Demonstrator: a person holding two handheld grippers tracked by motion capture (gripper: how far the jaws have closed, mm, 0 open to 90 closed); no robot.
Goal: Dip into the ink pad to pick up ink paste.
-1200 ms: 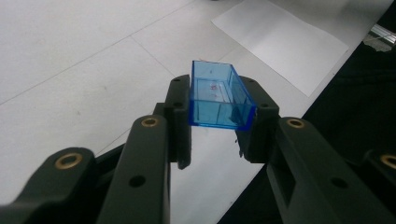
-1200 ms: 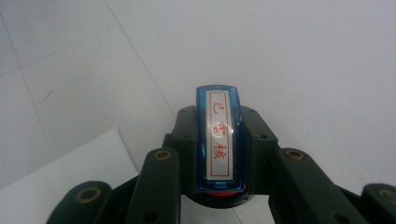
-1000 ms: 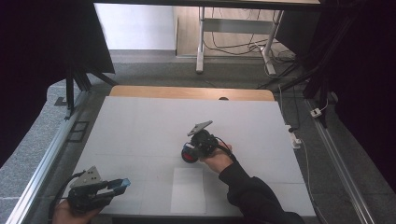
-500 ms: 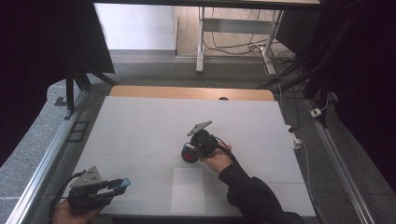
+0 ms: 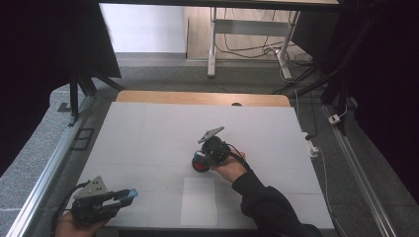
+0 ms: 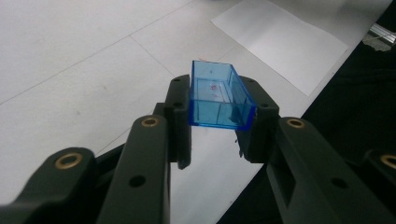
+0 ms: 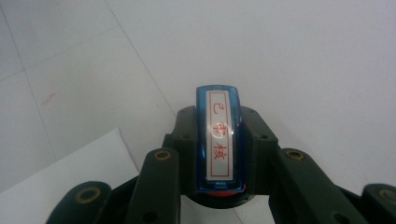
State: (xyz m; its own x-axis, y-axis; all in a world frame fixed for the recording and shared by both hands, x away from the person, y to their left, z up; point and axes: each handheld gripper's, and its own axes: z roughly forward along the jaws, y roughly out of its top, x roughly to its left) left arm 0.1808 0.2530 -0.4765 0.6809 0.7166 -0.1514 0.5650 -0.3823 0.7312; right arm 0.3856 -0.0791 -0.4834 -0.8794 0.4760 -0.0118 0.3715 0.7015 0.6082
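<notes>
My left gripper (image 5: 126,196) sits at the table's front left corner, shut on a clear blue plastic cap (image 6: 218,95) that is open and hollow toward the camera; the cap (image 5: 129,194) sticks out past the fingertips. My right gripper (image 5: 200,162) hovers near the table's middle, just above the white sheet (image 5: 199,201). It is shut on a blue stamp (image 7: 219,135) whose white face carries red characters in a red frame. The stamp's red base (image 5: 199,165) points down toward the table.
A white table (image 5: 148,133) with faint grid lines has a wooden strip (image 5: 197,98) along its far edge. A metal rail (image 5: 44,173) runs beside the left side. Cables and a desk frame (image 5: 247,29) lie on the floor beyond.
</notes>
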